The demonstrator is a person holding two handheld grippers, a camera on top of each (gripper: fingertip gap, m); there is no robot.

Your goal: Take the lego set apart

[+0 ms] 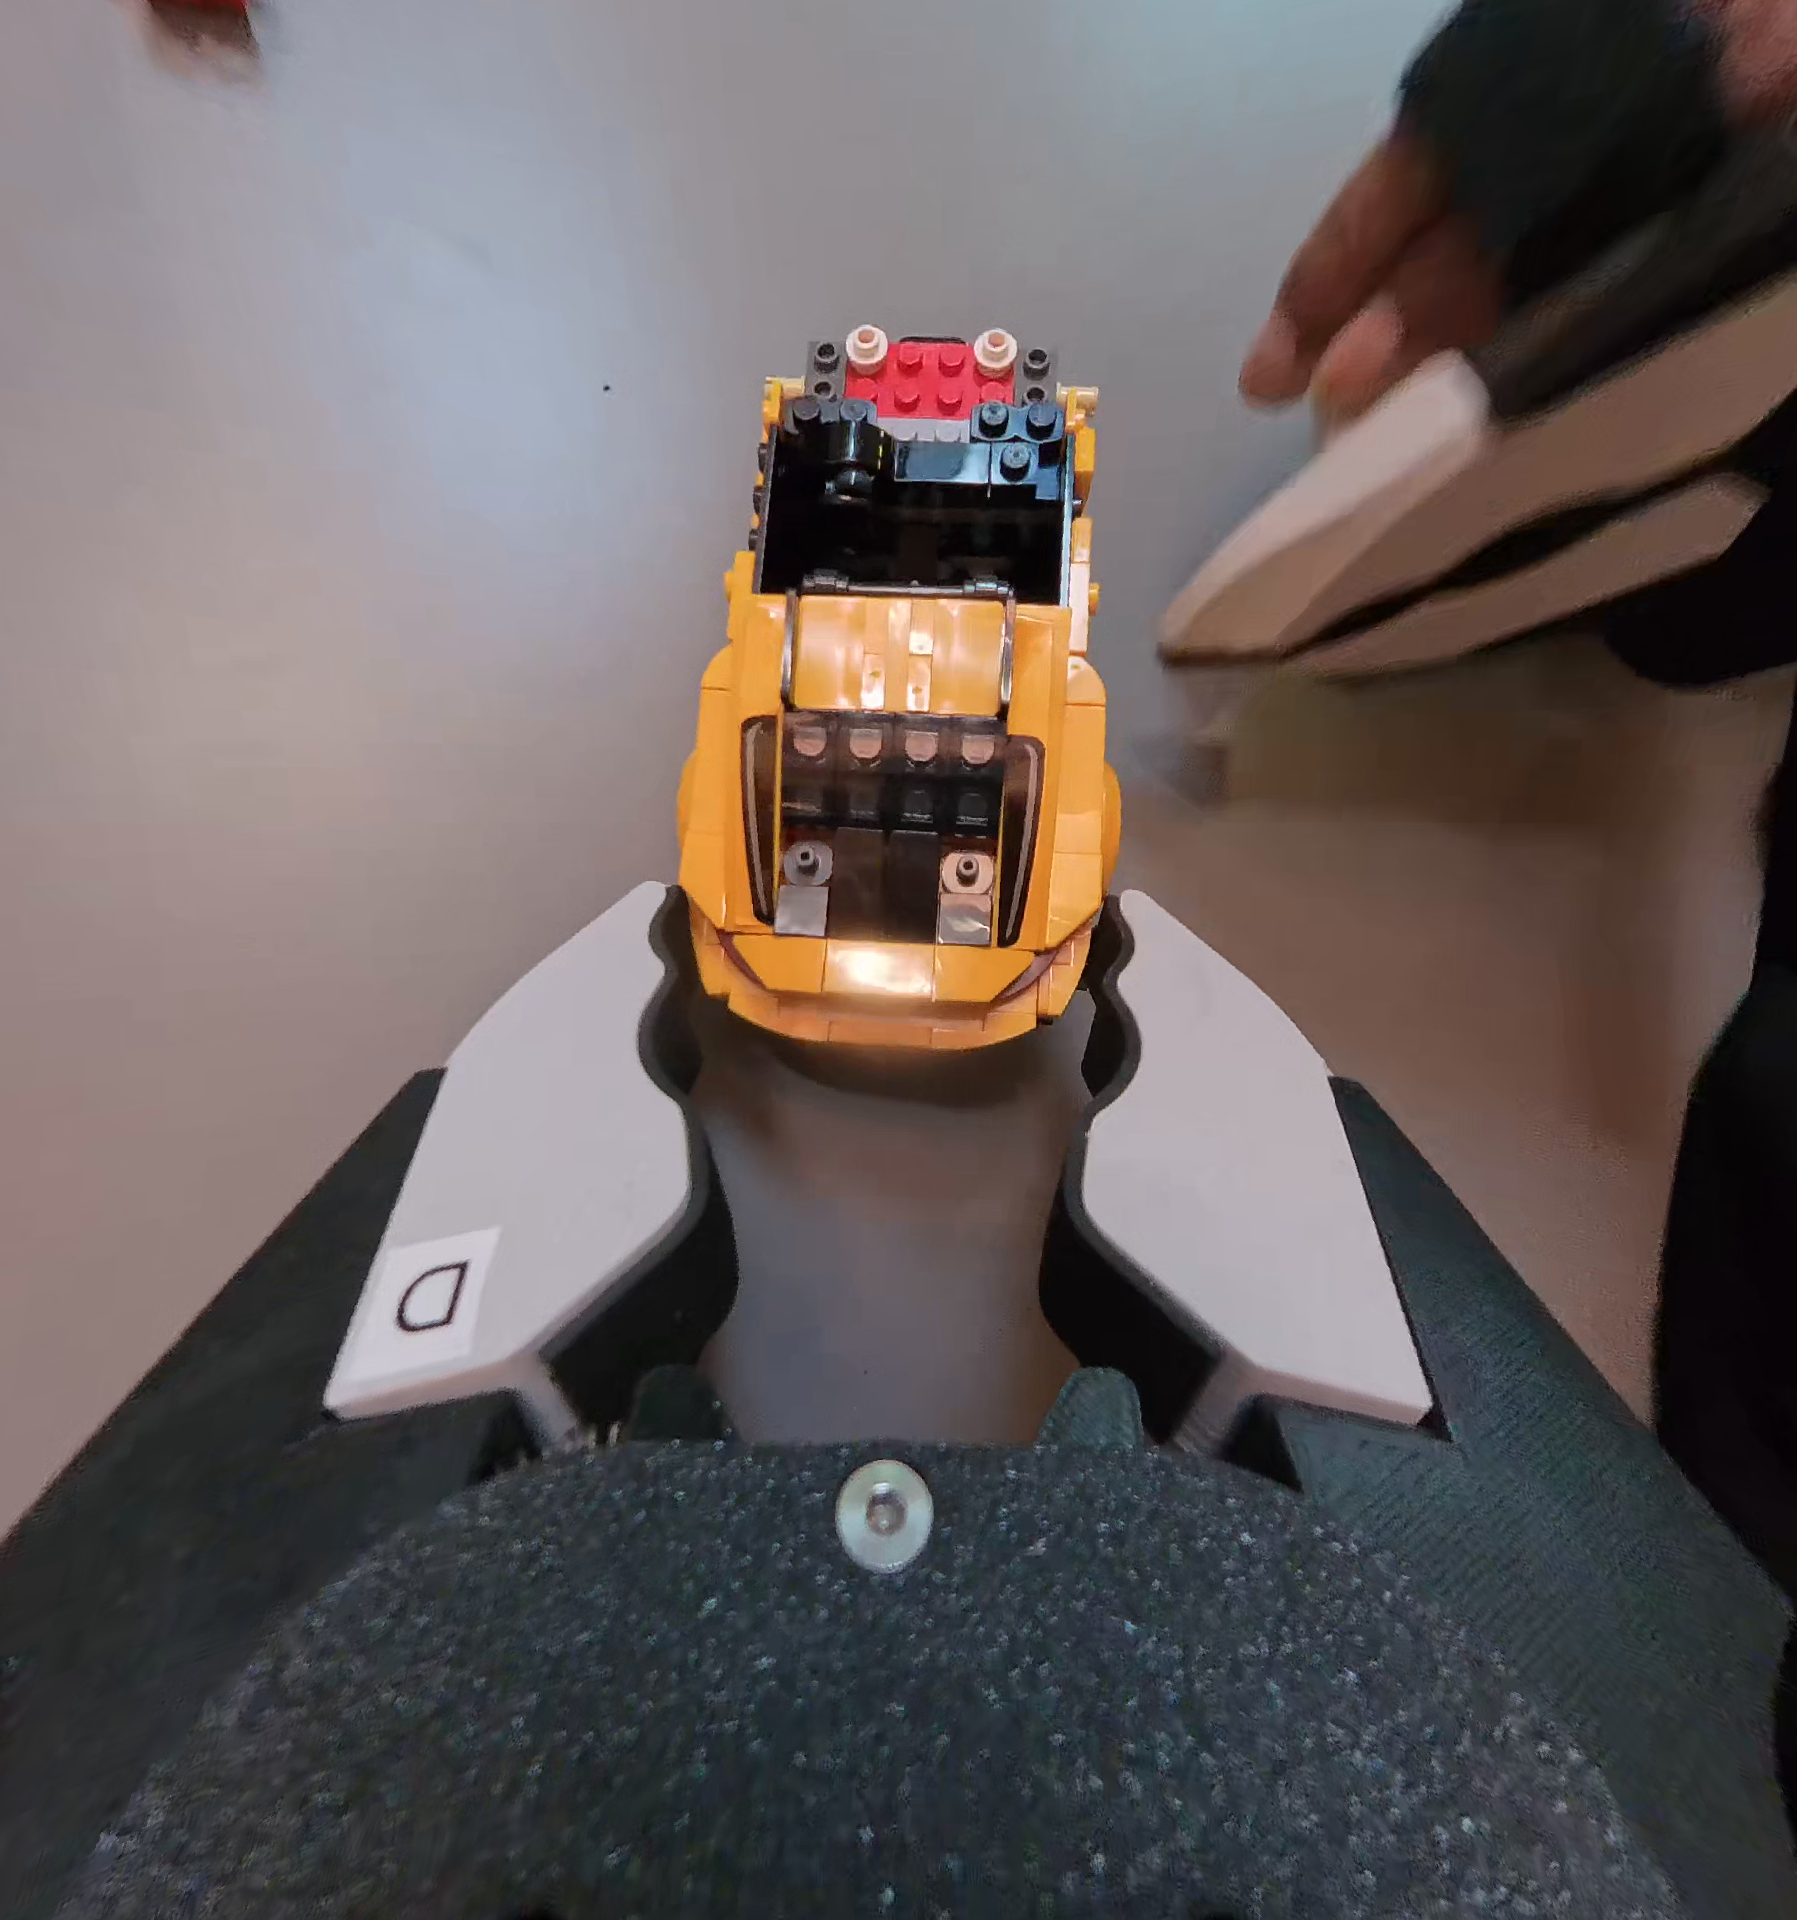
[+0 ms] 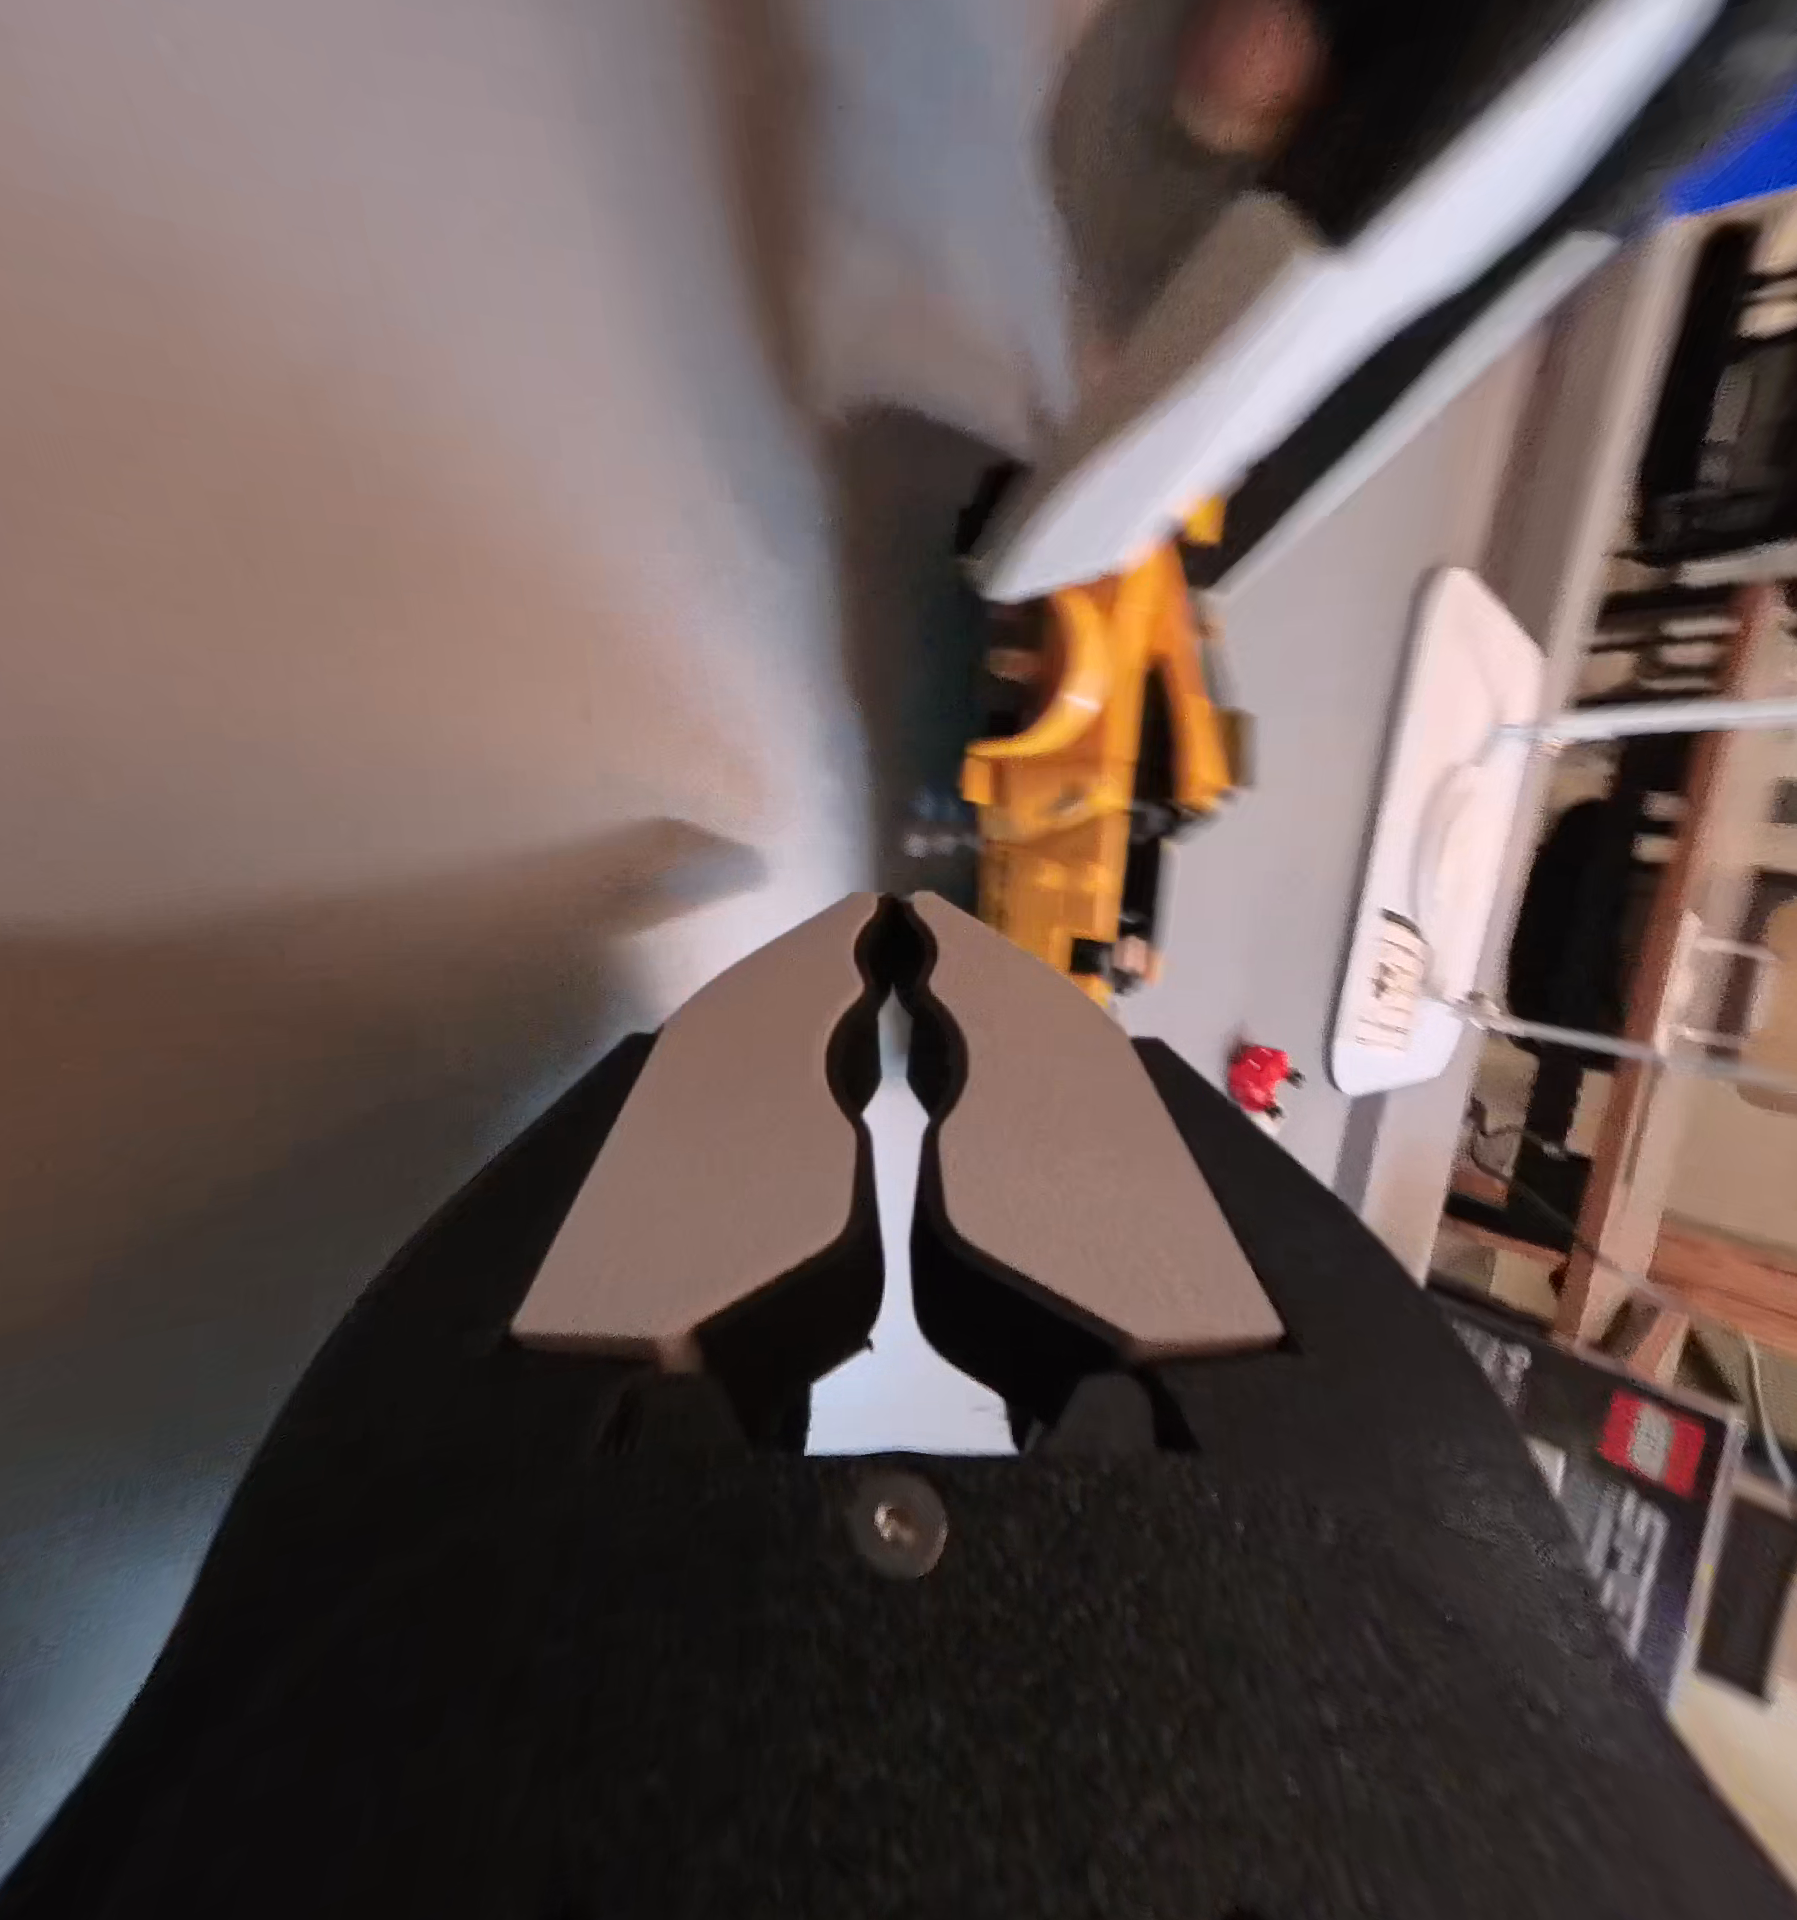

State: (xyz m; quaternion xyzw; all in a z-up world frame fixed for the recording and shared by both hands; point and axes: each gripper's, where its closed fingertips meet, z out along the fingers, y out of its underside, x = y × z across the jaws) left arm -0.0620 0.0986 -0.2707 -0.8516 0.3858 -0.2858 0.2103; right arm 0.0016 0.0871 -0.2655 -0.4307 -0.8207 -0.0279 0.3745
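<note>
A yellow lego car [image 1: 894,727] with a black cabin and red bricks at its far end lies lengthwise ahead of me on the grey table [image 1: 354,623]. My left gripper [image 1: 894,935] is shut on the car's near end, one pad against each side. My right gripper [image 2: 899,904] is shut, its fingertips meeting with nothing seen between them. It hovers blurred to the right of the car in the left wrist view [image 1: 1185,634]. The right wrist view shows the car [image 2: 1070,790] side-on beyond my shut tips, with a left finger [image 2: 1133,499] over its far end.
A small red lego piece [image 2: 1260,1070] lies on the table near a white tray [image 2: 1434,831]. A dark box [image 2: 1642,1507] and shelving [image 2: 1704,727] stand past the table edge. A red blur [image 1: 198,16] sits at the far left. A hand [image 1: 1372,281] holds the right gripper. The gap from one gripper's tips to the other's is roughly 7 cm.
</note>
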